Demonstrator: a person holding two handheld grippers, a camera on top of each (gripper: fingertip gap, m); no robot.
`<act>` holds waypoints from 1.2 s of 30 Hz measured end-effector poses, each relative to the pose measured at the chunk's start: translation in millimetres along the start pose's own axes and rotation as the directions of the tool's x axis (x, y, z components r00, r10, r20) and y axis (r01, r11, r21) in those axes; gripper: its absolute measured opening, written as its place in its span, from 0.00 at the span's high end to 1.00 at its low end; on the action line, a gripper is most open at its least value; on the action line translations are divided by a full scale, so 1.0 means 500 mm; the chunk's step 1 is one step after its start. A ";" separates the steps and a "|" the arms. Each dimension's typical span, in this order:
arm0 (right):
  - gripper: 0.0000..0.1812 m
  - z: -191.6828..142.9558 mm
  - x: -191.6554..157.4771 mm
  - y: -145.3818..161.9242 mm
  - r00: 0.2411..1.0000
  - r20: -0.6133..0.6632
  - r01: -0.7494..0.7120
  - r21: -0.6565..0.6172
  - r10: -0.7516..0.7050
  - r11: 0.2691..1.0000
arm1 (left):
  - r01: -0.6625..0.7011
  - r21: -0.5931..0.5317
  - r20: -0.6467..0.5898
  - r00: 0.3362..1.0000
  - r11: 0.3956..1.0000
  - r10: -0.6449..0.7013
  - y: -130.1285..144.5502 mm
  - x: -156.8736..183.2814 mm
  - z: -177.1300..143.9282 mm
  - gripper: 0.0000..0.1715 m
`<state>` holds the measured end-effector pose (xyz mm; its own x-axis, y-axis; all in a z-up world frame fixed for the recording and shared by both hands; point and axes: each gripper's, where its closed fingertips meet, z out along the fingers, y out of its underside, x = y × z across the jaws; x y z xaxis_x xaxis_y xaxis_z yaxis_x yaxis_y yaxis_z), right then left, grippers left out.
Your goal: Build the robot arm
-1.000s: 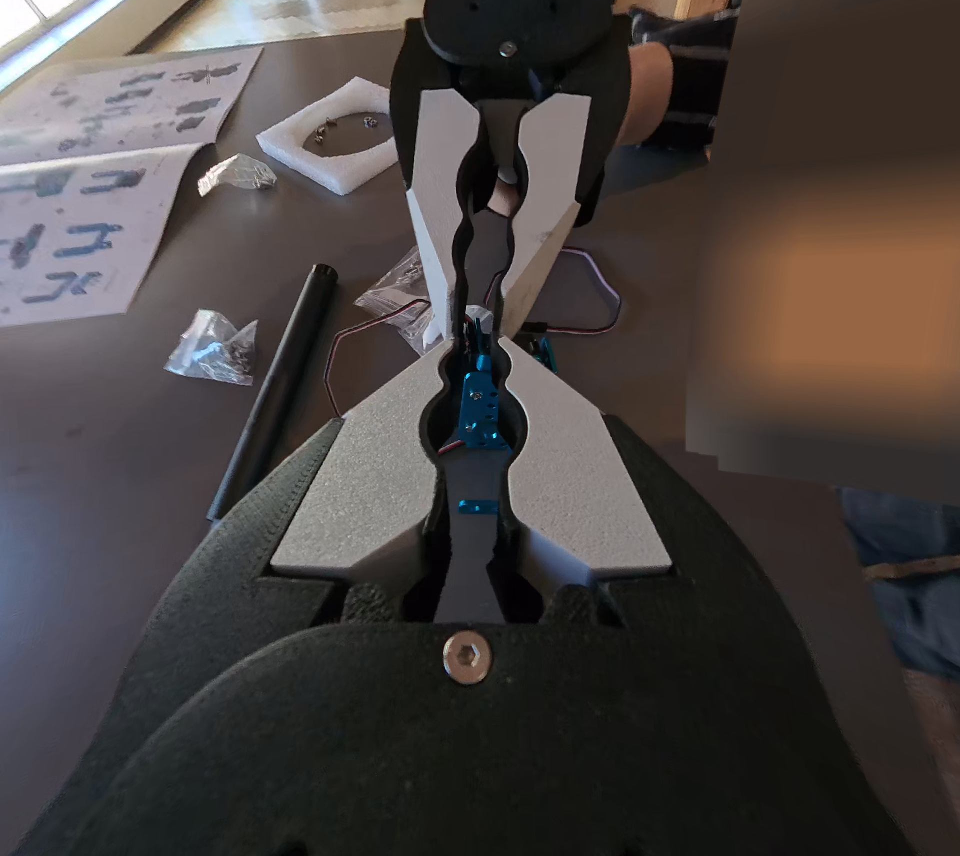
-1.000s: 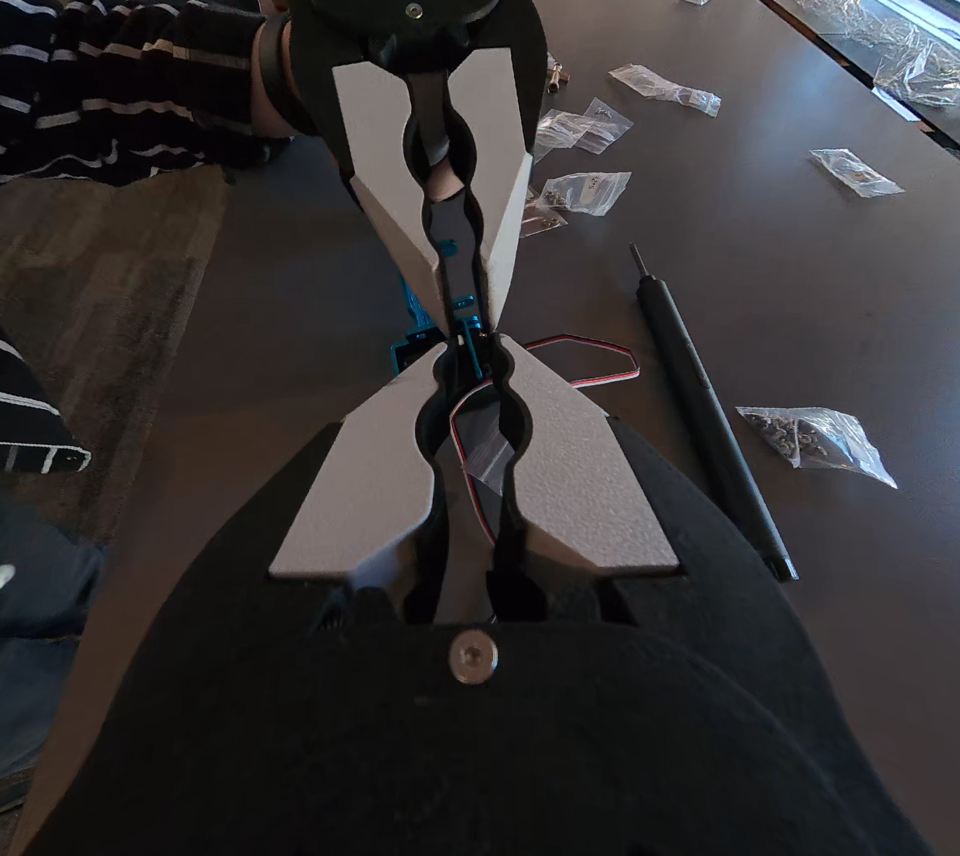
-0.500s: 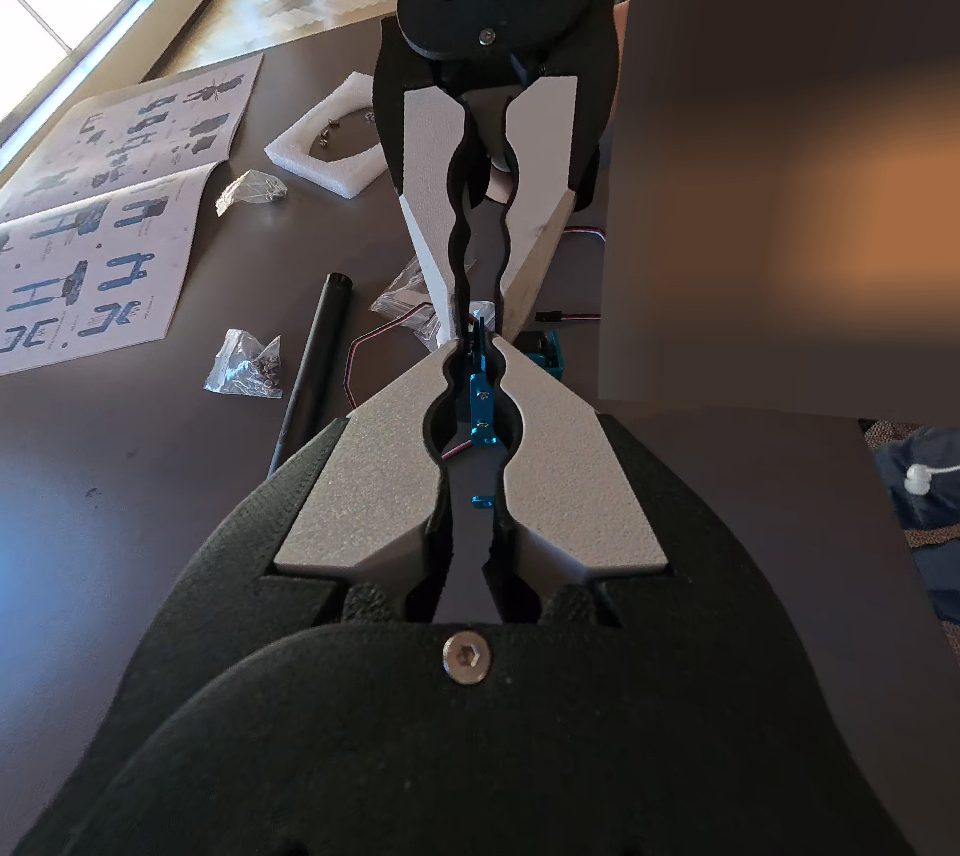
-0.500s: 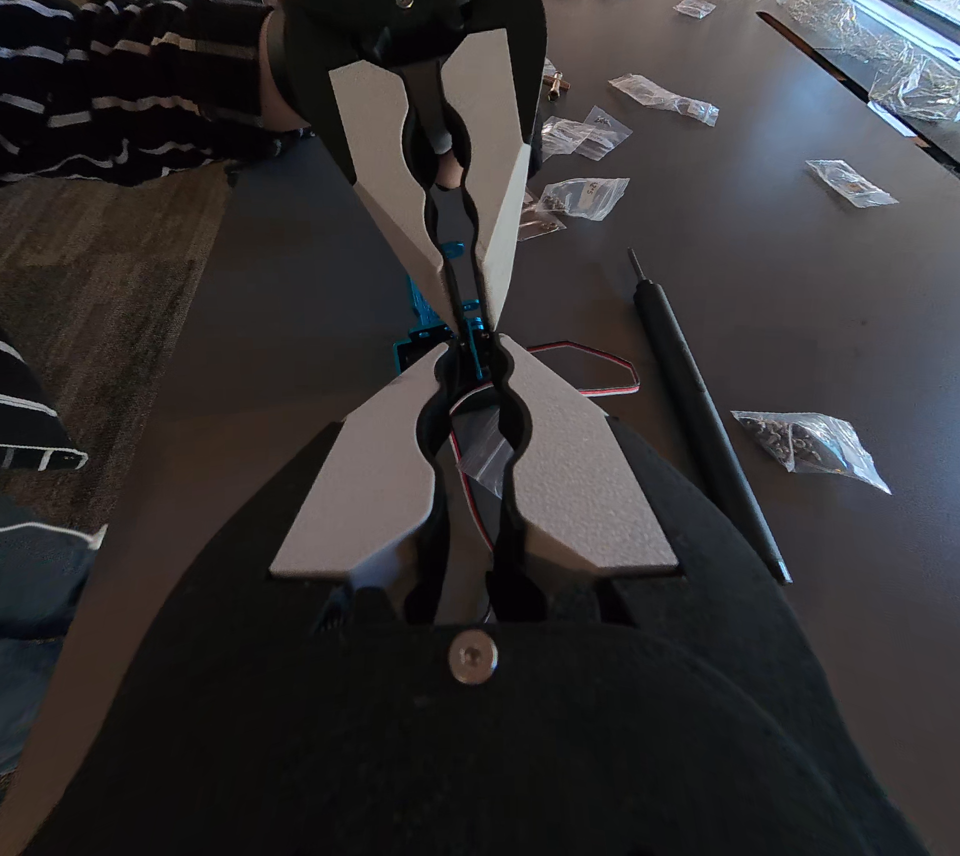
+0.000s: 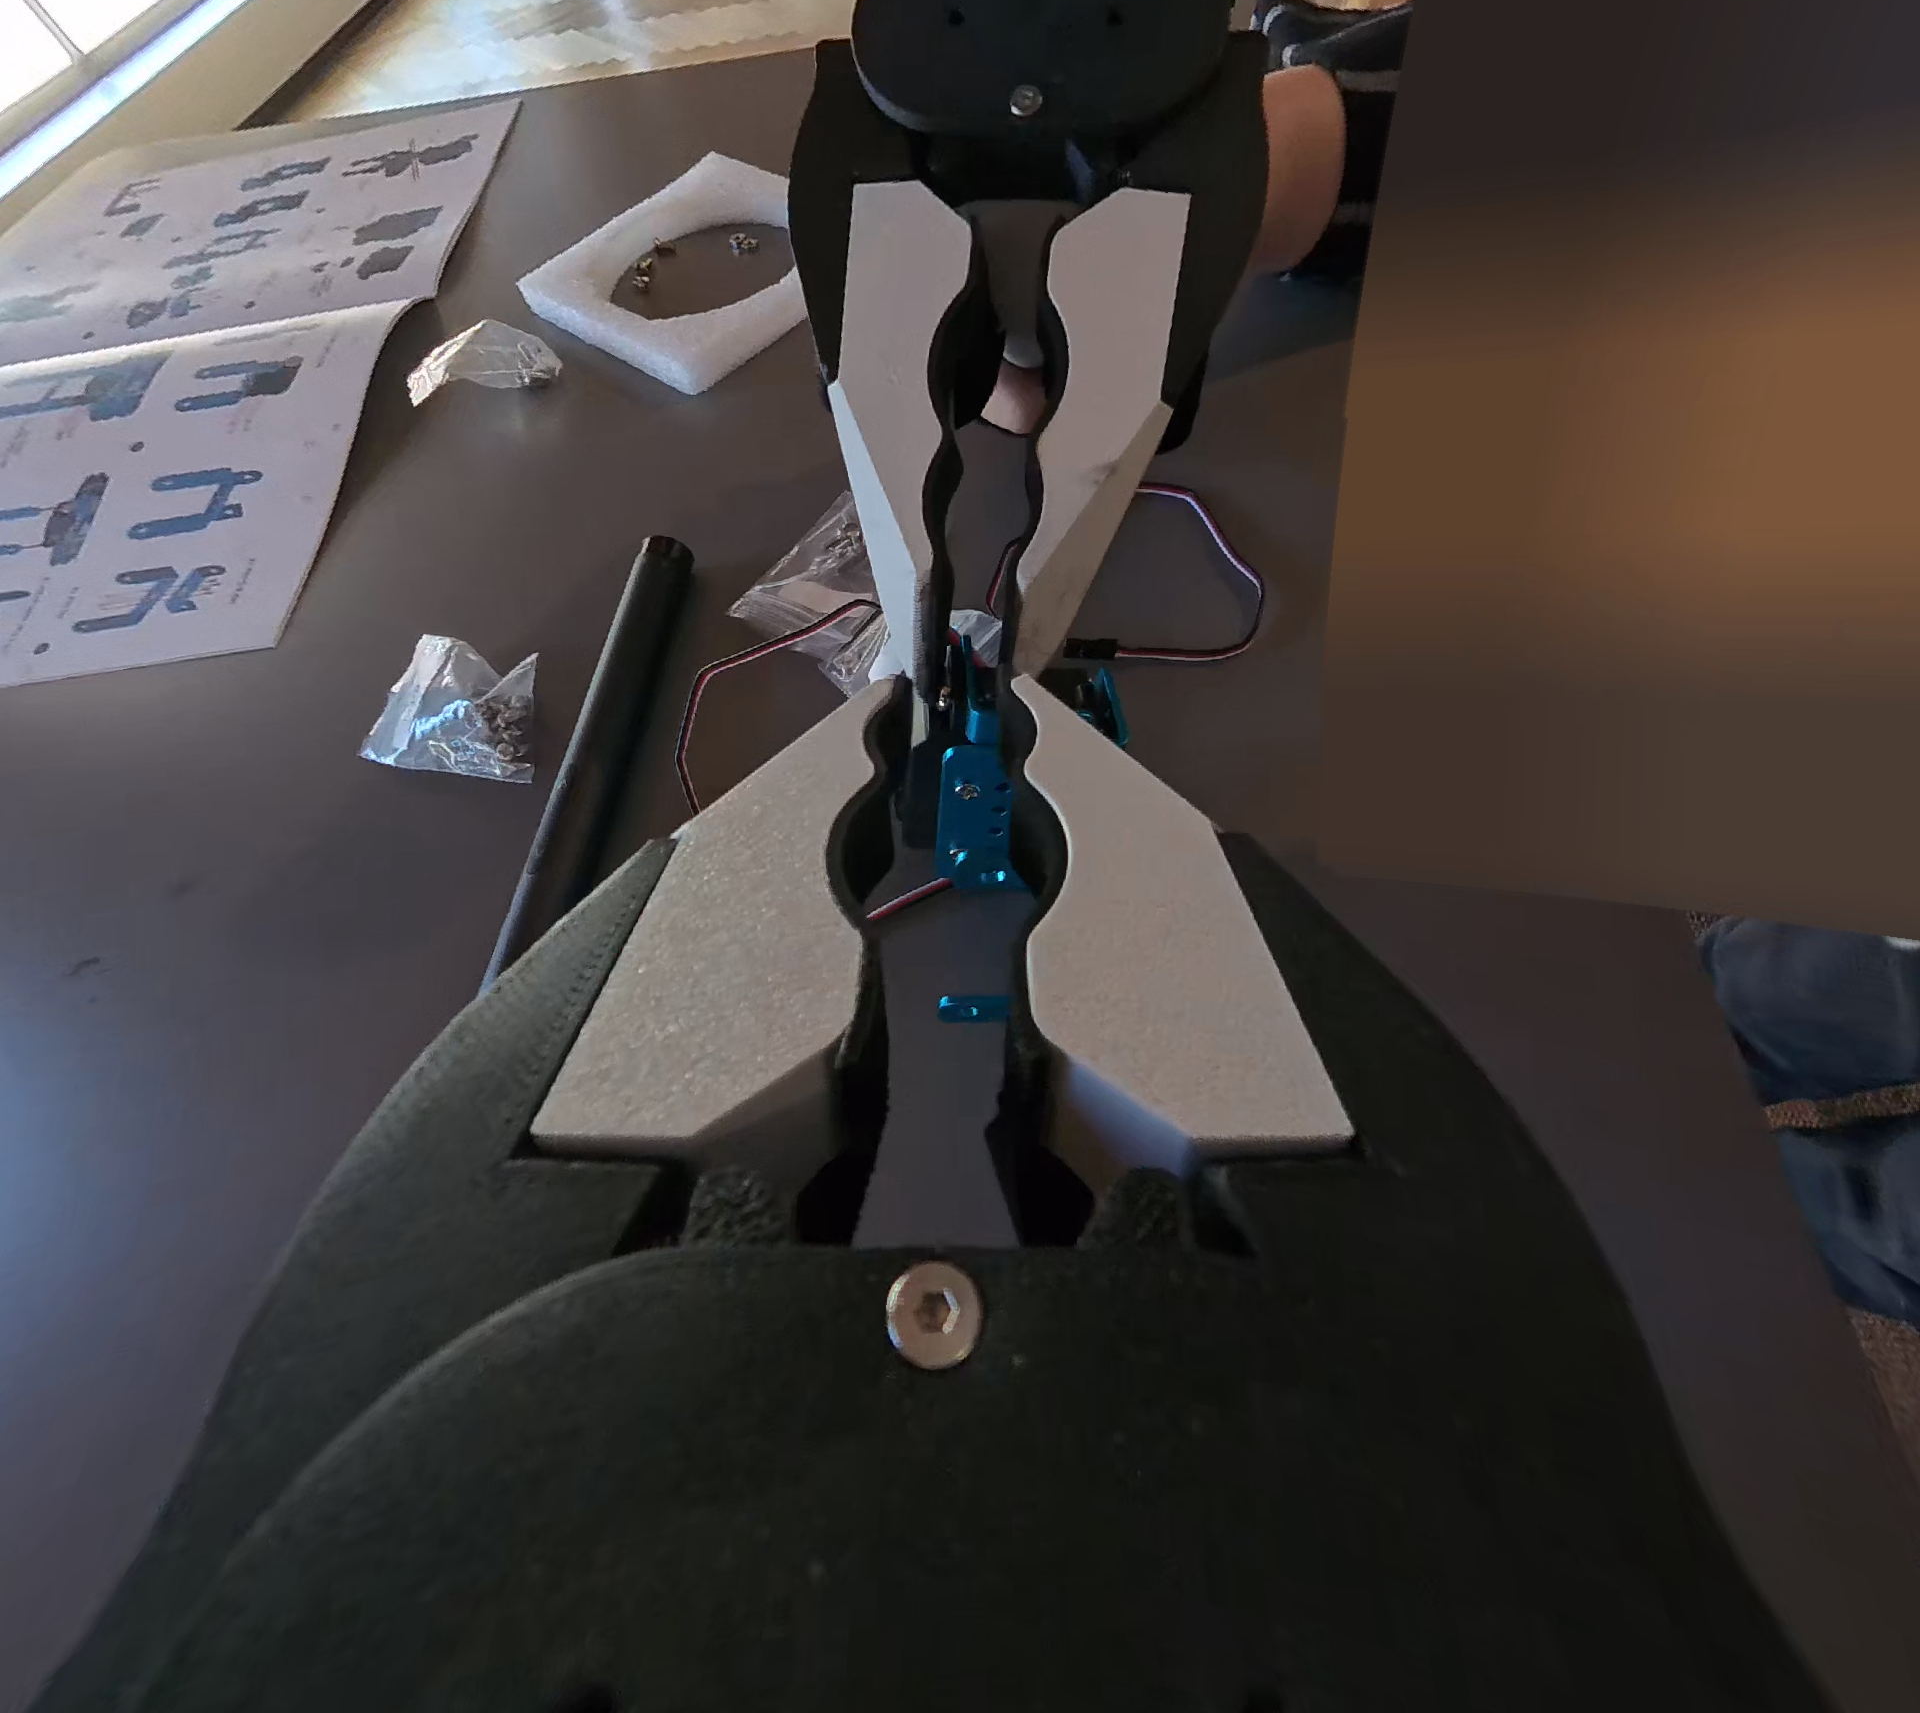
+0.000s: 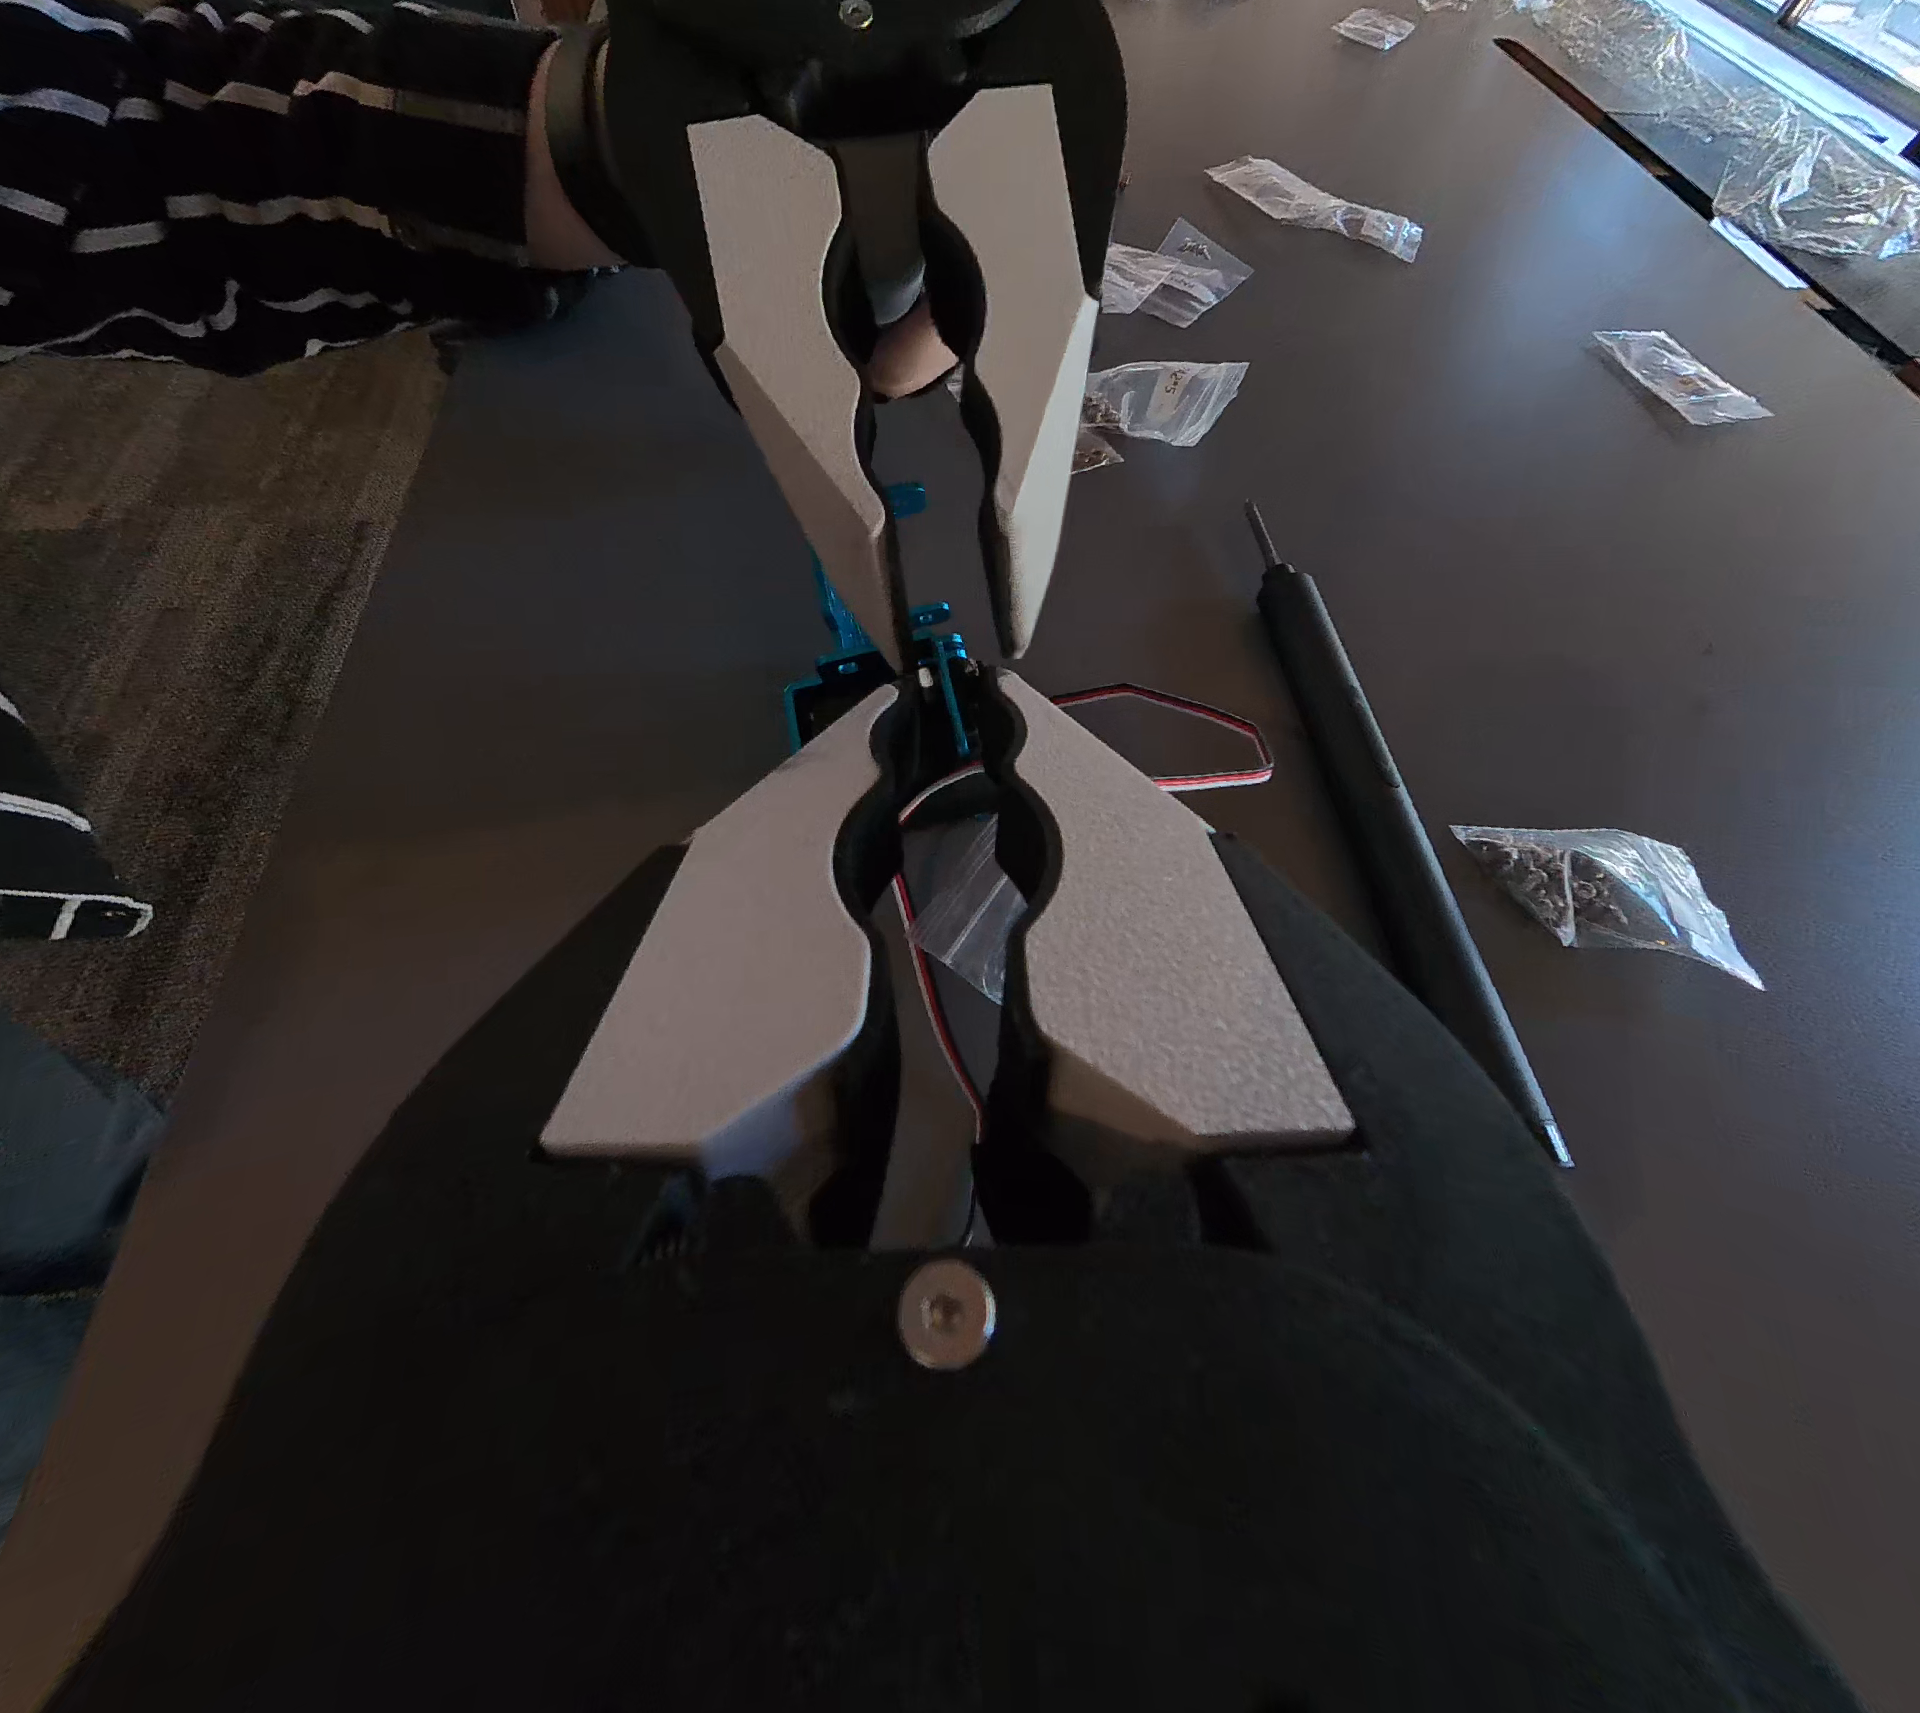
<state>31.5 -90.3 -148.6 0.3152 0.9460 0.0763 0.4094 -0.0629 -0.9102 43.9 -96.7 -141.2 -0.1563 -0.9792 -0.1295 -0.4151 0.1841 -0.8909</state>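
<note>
A blue metal bracket with a black servo point(image 5: 971, 822) hangs between both grippers, above the dark table point(image 5: 260, 1040). My left gripper point(image 5: 958, 692) is shut on it, the bracket sitting in the round hollow of the fingers. My right gripper point(image 6: 945, 689) meets it tip to tip from the far side and is shut on the same assembly point(image 6: 956, 707). The servo's red, white and black wire point(image 6: 1195, 780) trails onto the table. The right gripper point(image 5: 971, 655) shows opposite in the left wrist view, and the left gripper point(image 6: 951, 645) in the right wrist view. A small blue piece point(image 5: 971, 1005) lies below.
A black rod-like tool point(image 6: 1382, 790) and a bag of screws point(image 6: 1600, 894) lie beside the wire. Another blue part point(image 6: 821, 697) sits near the table edge. A white foam frame point(image 5: 675, 281), an open booklet point(image 5: 187, 416), more bags point(image 6: 1309, 203) and a striped sleeve point(image 6: 260, 157) are around. Less than 4 cm separates the two grippers' tips.
Both grippers stay tip to tip on the assembly. The blue bracket has turned from edge-on to showing more of its face, and the left fingertips stand a little wider apart than half a second ago.
</note>
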 end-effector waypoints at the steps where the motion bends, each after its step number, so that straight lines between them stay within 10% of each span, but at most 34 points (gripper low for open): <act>1: 0.95 0.000 0.000 0.000 1.000 0.000 -0.001 0.001 0.001 1.000 | -0.004 -0.001 -0.003 1.000 1.000 0.004 0.000 0.000 -0.001 0.94; 36: 0.95 -0.001 0.003 -0.001 1.000 -0.007 -0.016 0.008 0.016 1.000 | -0.046 -0.023 0.017 0.999 0.999 0.047 0.000 -0.001 -0.001 0.92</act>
<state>32.4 -88.9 -147.8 0.3281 0.9424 0.0647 0.3974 -0.0756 -0.9145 43.5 -96.4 -140.8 -0.1603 -0.9708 -0.1782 -0.4278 0.2310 -0.8739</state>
